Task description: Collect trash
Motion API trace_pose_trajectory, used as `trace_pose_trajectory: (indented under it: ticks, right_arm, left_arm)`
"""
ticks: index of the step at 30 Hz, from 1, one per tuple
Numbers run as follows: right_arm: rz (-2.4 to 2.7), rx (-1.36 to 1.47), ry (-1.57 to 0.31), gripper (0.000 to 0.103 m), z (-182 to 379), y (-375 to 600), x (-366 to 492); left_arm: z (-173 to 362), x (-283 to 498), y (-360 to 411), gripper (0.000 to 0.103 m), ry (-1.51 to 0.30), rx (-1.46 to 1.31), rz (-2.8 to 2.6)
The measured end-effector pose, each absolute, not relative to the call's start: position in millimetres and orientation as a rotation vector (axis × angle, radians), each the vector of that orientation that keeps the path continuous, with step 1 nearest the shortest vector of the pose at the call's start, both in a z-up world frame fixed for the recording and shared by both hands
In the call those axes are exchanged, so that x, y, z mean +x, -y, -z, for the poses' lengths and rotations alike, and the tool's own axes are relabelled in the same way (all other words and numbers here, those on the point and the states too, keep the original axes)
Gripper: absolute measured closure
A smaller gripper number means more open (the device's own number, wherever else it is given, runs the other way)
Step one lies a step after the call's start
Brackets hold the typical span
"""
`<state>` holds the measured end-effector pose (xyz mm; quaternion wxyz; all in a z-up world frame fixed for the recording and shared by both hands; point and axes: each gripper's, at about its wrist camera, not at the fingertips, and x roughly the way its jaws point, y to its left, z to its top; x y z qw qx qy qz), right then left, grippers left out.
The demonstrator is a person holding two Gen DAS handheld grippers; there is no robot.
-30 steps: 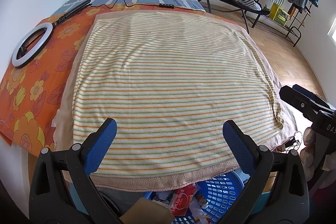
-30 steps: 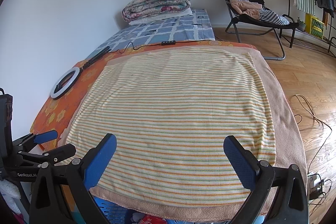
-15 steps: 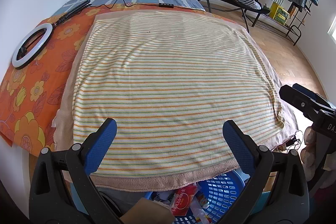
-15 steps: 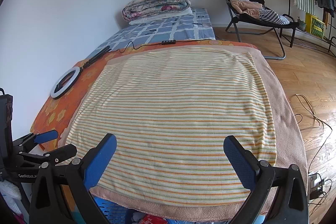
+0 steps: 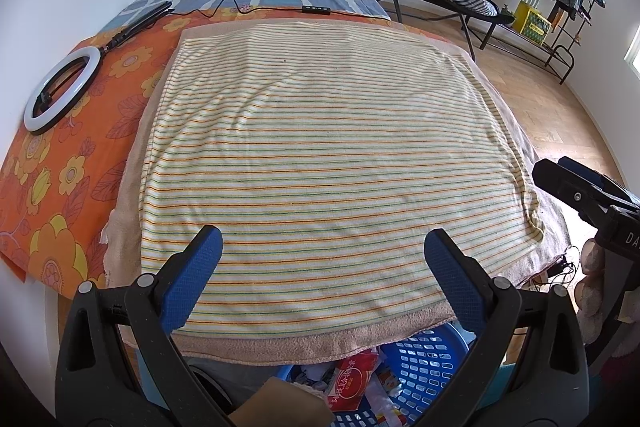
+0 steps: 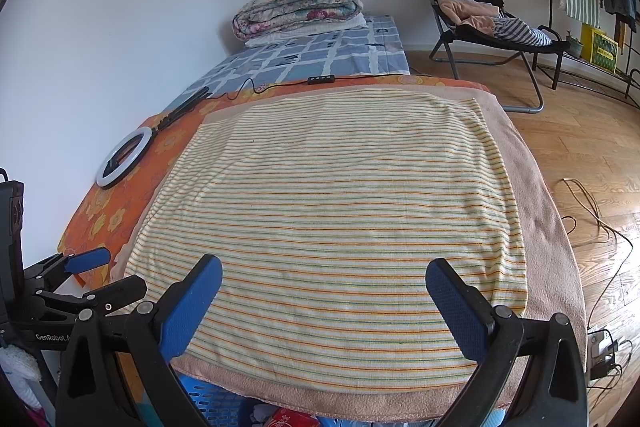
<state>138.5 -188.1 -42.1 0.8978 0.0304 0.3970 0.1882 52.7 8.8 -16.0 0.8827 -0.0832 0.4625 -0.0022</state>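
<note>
Striped towel [image 5: 320, 163]: spread flat before me, over a tan blanket [image 6: 544, 227].
Orange floral sheet [image 5: 60, 155]: to my left, under the blanket.
Ring light [image 5: 60, 87]: lying on that sheet.
Folded quilt [image 6: 300, 7]: stacked at the far wall.
Black chair [image 6: 480, 11]: clothes heaped on it.

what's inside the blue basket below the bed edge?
In the blue basket: a red packet, white wrappers and a brown cardboard piece. The towel edge and the left gripper cover the rest.
</note>
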Motion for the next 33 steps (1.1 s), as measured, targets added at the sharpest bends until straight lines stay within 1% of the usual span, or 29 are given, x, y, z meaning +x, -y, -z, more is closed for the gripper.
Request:
trace_pose_trajectory:
  ticks: [33]
  right_arm:
    - [-0.393, 0.075, -0.846, 0.000, 50.4, 187.9, 136.6]
  left_arm:
    - [16.6, 52.3, -9.0, 0.001, -0.963, -0.165, -0.003]
